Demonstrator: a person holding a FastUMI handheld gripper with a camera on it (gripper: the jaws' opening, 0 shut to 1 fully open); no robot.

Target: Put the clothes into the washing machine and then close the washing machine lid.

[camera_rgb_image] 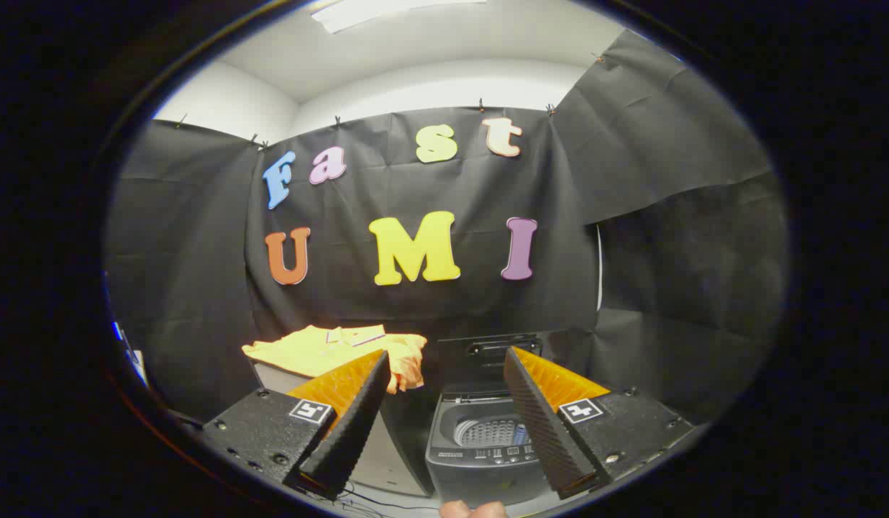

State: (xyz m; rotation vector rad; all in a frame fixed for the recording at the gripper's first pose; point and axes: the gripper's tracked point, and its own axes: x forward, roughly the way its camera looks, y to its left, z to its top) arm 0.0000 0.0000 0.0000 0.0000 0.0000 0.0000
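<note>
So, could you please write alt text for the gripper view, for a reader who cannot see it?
The gripper is open and holds nothing, its fingers spread before a small washing machine whose lid stands raised, the drum visible inside. Beside the machine, a yellow garment lies on a low table, beyond one finger.

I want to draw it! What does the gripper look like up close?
The gripper has two wedge-shaped fingers with bumpy, ridged inner pads. Each finger sits on a black speckled block with screws and a small square black-and-white marker. Thin cables trail underneath.
</note>
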